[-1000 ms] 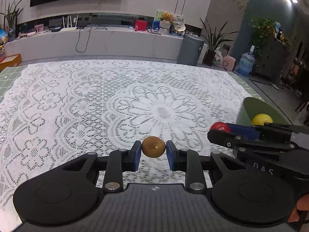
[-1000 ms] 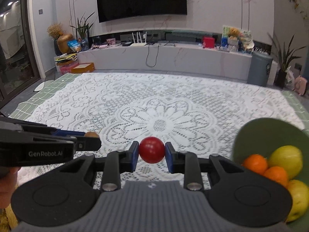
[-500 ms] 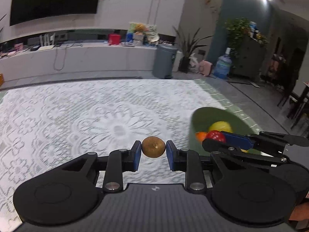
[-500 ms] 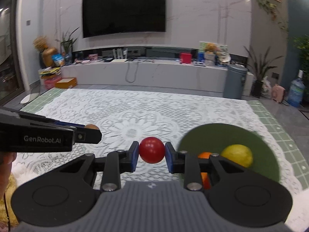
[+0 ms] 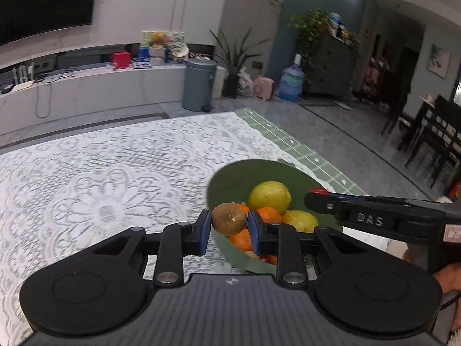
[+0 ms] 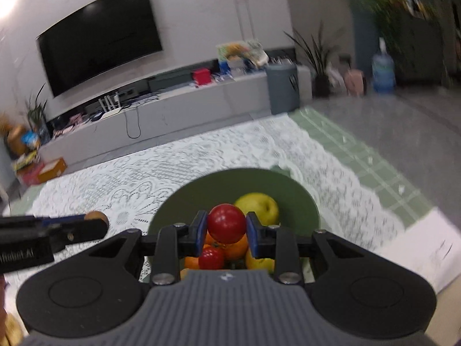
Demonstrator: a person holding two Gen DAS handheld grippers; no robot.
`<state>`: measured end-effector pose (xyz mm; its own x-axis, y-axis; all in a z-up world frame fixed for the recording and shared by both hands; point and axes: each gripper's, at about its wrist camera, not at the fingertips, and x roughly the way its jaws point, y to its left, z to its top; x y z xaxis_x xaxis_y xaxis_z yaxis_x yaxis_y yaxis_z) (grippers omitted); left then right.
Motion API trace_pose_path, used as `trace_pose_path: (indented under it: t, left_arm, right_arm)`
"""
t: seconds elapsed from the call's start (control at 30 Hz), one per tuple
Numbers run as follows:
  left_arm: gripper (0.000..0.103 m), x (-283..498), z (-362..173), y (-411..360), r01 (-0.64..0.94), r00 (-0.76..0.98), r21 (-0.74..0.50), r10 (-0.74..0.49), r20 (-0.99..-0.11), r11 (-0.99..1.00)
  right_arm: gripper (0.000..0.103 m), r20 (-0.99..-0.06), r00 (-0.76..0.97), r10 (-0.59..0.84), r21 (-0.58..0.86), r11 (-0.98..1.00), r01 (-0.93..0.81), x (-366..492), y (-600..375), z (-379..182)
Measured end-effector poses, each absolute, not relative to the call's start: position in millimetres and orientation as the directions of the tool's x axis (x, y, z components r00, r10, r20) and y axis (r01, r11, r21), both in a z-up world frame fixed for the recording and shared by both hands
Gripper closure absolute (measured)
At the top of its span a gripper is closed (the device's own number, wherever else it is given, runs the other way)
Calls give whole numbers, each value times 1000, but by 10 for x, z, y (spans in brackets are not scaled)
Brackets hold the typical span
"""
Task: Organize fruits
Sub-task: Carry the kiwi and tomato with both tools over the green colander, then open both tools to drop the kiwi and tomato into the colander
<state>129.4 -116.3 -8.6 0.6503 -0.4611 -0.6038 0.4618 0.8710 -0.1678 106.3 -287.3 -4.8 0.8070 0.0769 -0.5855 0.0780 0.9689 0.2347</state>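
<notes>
Left gripper (image 5: 229,228) clamped a kiwi (image 5: 229,219) at the bowl's (image 5: 230,178) nine o'clock rim; right gripper (image 6: 226,233) pinched a tomato (image 6: 226,224) above its fruit.

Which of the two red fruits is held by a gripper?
The larger red fruit, clamped between the right gripper fingers above the green bowl. The smaller red one lies loose in the bowl among the oranges.

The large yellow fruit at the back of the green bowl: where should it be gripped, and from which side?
Probably from above, across the widest part of the yellow fruit. It is round and lies against the far wall of the green bowl, with oranges crowding its near side, so a sideways approach seems blocked.
</notes>
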Motion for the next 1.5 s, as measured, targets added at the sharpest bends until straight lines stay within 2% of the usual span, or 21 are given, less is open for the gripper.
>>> trace_pose_path:
  t: [0.1, 0.83, 1.5]
  left_arm:
    - [72, 1397, -155, -1307, 485, 638, -127, -449, -626, 865]
    - [72, 1874, -623, -1797, 578, 548, 28, -362, -754, 816]
    - [71, 1897, -690, -1849, 571, 554, 47, -343, -758, 819]
  right_arm:
    - [77, -598, 794, 111, 288, 954, 83, 1127, -2910, -104]
    - [77, -671, 735, 100, 319, 934, 164, 1650, -3005, -396]
    - [76, -688, 717, 114, 320, 934, 159, 1739, -2996, -481]
